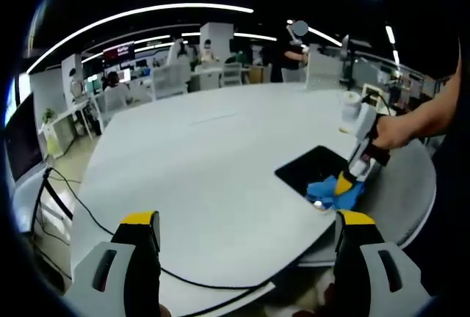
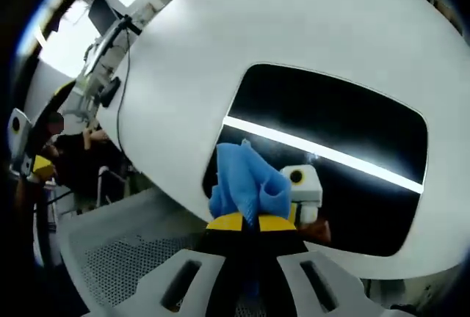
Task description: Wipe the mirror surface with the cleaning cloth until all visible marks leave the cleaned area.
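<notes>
Right gripper [image 2: 247, 221] clenched on the crumpled blue cleaning cloth [image 2: 246, 181], pressed at the near edge of the dark rectangular mirror [image 2: 330, 133] on the white round counter [image 1: 213, 155]. Left gripper [image 1: 246, 221] released, idle. Risk: the unsteadied mirror sliding off the counter edge.

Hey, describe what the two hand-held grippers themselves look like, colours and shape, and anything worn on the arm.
The left hand-held gripper has two pale grey jaws with slotted sides, black inner faces and yellow tips. The right hand-held gripper matches: grey slotted jaws, yellow tips; in the left gripper view its body looks white and black. The arm behind it shows no sleeve.
</notes>
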`<state>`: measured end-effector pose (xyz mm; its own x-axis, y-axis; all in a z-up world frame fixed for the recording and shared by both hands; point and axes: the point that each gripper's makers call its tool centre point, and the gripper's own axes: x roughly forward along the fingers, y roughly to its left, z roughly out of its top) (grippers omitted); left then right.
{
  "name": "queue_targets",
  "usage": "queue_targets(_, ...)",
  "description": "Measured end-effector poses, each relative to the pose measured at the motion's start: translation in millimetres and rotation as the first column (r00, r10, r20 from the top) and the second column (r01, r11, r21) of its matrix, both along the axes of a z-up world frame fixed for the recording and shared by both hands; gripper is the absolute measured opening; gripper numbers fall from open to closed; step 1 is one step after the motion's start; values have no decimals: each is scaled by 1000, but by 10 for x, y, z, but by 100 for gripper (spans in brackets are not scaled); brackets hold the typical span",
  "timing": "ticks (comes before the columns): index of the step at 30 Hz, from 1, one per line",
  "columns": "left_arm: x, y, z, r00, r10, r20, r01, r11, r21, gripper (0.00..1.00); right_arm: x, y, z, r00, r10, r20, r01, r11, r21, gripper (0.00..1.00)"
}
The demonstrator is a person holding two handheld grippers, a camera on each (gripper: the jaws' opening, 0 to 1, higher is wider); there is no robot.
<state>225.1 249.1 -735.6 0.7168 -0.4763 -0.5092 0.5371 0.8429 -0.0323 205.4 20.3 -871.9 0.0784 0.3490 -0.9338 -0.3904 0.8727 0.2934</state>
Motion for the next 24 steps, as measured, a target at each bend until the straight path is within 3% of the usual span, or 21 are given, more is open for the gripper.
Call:
queue_targets(14,10,-56,-10,1000,-4,5,4,1000,-5,100,-89,-29,8,1000,3,-17,-3,1000,12,0)
queue_targets(24,10,-105,-17,1000,-5,3,5,1000,-10,100,-32,-224,14,999,-28,-24,28,1000,9,0)
